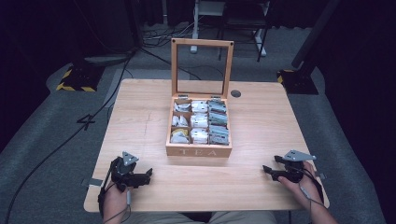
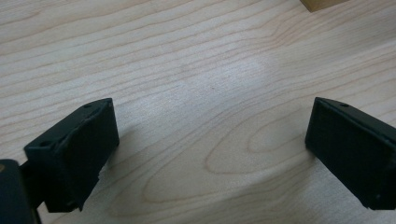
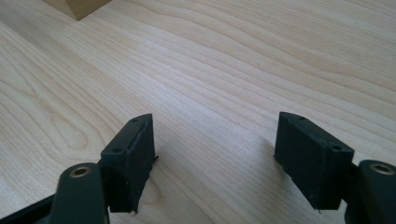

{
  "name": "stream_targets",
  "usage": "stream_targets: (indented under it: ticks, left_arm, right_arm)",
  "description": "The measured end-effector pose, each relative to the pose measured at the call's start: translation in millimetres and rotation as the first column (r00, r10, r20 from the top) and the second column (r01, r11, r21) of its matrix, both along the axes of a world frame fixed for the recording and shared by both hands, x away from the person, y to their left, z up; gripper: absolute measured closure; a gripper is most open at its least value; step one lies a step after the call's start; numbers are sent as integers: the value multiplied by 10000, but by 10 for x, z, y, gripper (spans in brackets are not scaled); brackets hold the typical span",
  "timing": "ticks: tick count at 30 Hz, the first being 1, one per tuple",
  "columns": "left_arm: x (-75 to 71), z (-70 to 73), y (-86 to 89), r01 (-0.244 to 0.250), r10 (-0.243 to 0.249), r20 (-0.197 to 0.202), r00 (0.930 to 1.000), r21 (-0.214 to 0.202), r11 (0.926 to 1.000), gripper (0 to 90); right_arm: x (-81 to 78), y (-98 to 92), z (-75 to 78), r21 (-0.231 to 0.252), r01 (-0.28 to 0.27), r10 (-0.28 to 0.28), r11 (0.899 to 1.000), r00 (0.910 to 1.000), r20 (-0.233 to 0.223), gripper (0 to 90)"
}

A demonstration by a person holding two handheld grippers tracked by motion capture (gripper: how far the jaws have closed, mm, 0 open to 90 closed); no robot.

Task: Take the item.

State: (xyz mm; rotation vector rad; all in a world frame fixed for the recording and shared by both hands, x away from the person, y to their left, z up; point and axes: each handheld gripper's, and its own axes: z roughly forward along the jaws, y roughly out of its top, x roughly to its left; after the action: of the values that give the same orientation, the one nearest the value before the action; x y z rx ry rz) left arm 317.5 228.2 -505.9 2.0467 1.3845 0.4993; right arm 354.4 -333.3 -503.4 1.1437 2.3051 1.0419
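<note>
I rest both tongs on the counter point(image 1: 140, 107), left tongs point(image 1: 147, 173) and right tongs point(image 1: 267, 170) gaping empty, the open tea box point(image 1: 198, 150) centred beyond them.

There is 1 wooden table point(image 1: 154, 126) and on it 1 wooden tea box point(image 1: 198, 150) with 1 glass-paned lid point(image 1: 202, 67) standing open. The box has 9 compartments in 3 rows of 3, all holding tea bags point(image 1: 200, 121) too small to count. 2 grippers rest near the front edge: 1 left gripper point(image 1: 148, 173), 1 right gripper point(image 1: 266, 170).
</note>
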Motion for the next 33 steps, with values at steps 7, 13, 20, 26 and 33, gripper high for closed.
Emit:
stream_targets:
  ticks: [7,13,20,26,33]
  left_arm:
    - [30,0,-3,165,-165,-70,9998,92,9998,0]
    - [34,0,-4,189,-189,-51,9998,99,9998,1]
    - [33,0,-4,187,-186,-50,9998,100,9998,1]
    - [34,0,-4,190,-190,-52,9998,100,9998,0]
    - [34,0,-4,189,-188,-52,9998,96,9998,0]
  right_arm:
    - [0,-8,0,12,-75,75,10000,10000,3,291]
    - [-1,-14,0,-8,-155,155,9999,9999,3,291]
    - [-1,-15,0,-18,-174,174,9998,9998,4,291]
    - [0,-20,1,0,-234,234,9997,9997,-3,295]
    - [34,-64,32,516,-264,280,9983,9991,-304,359]
